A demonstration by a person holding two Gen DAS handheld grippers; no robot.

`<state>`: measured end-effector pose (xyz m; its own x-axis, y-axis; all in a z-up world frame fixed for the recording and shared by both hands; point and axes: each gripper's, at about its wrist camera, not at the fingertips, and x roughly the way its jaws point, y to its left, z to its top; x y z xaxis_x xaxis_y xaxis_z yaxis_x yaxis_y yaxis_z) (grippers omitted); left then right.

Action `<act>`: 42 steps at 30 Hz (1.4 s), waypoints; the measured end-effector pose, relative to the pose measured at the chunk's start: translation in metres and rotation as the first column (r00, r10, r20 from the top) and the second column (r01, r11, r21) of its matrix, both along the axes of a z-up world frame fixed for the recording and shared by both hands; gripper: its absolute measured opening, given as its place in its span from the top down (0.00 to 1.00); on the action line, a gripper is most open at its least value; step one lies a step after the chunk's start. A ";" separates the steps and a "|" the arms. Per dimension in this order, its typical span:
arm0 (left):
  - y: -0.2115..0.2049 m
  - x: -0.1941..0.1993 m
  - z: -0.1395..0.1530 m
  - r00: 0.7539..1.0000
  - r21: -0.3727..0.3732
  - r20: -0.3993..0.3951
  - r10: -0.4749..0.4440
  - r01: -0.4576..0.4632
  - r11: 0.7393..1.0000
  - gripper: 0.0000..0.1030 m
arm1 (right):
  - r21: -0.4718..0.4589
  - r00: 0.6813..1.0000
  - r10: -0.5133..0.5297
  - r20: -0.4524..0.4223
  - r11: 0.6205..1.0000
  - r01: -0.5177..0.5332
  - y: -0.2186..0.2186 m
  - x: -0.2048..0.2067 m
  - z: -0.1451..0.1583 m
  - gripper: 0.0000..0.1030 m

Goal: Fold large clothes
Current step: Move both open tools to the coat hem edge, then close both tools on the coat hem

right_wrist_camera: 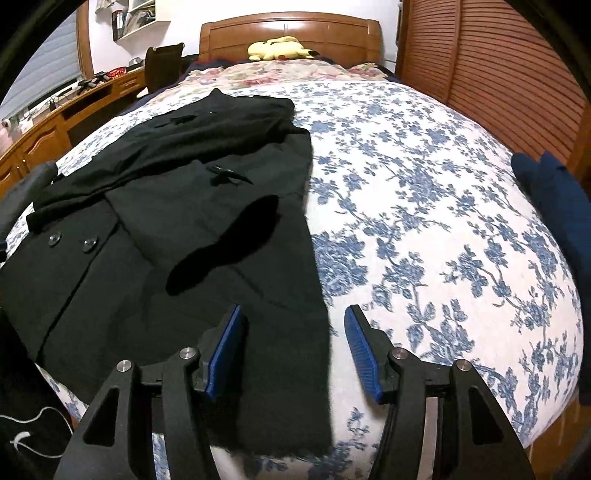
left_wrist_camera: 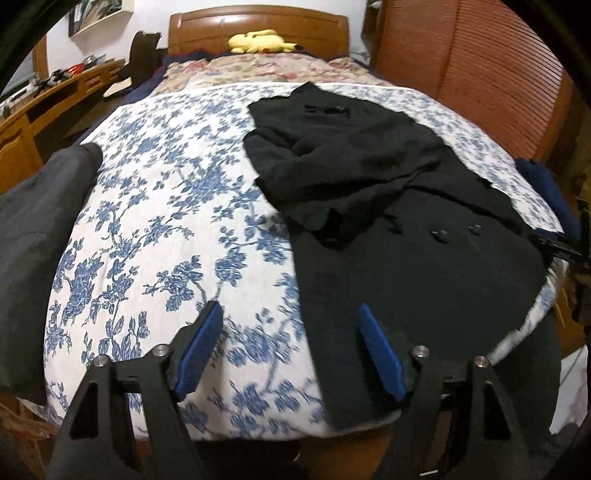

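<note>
Black woollen double-breasted coat [left_wrist_camera: 424, 229] lying partly folded on the blue-and-white floral bedspread [left_wrist_camera: 166, 221], hem at the near edge, collar toward the far wooden headboard [left_wrist_camera: 258, 29]. Left gripper [left_wrist_camera: 290, 314] released, jaws apart above the coat's left edge. Right gripper [right_wrist_camera: 291, 317] released, straddling the coat's right edge [right_wrist_camera: 317, 295] without clamping it.

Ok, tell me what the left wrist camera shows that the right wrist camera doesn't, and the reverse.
Only the left wrist view: the left gripper, jaws apart over the near edge of the black coat, with no cloth pinched.

Only the right wrist view: the right gripper, jaws apart astride the coat's near right corner, and a white cord at lower left.

Both: the coat on the floral bedspread, the yellow plush toy, the wooden headboard, the dark blue garment.
</note>
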<state>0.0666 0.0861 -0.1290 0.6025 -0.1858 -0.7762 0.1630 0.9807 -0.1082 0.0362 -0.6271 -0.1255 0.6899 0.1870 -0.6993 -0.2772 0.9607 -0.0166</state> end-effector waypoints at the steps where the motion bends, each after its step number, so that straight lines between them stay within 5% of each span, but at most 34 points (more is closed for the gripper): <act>1: -0.002 -0.003 0.002 1.000 -0.008 0.003 -0.013 0.013 1.000 0.32 | 0.000 1.000 0.001 -0.003 1.000 -0.001 0.000 -0.001 0.000 0.43; 9: -0.013 -0.019 -0.003 0.997 -0.040 -0.014 -0.072 0.071 0.997 0.57 | 0.003 0.999 0.037 -0.017 0.999 -0.037 0.002 -0.011 0.001 0.43; 16: -0.014 -0.025 -0.016 0.996 -0.056 -0.037 -0.076 0.074 0.996 0.65 | 0.020 0.995 0.089 -0.045 0.996 -0.088 0.004 -0.013 -0.002 0.43; 19: -0.014 -0.024 -0.016 0.995 -0.087 -0.047 -0.084 0.079 0.993 0.82 | 0.042 0.992 0.112 -0.049 0.993 -0.110 0.003 -0.012 -0.001 0.62; 21: -0.016 -0.023 -0.012 0.995 -0.084 -0.035 -0.090 0.087 0.993 0.92 | 0.061 0.991 0.128 -0.047 0.990 -0.125 0.003 -0.011 0.002 0.83; 34: -0.030 -0.034 0.090 0.974 0.001 0.199 -0.109 0.112 0.994 0.96 | 0.188 0.971 0.176 0.162 0.960 -0.206 0.000 -0.025 0.089 0.92; 42: -0.025 -0.054 0.165 0.935 0.005 0.339 -0.106 0.111 0.994 0.97 | 0.221 0.939 0.169 0.298 0.945 -0.241 -0.030 -0.080 0.159 0.93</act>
<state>0.0122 0.0608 0.0360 0.8047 -0.2742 -0.5266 0.2976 0.9538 -0.0418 -0.0435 -0.6571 0.0330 0.7739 0.4893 -0.4020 -0.4877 0.8655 0.1146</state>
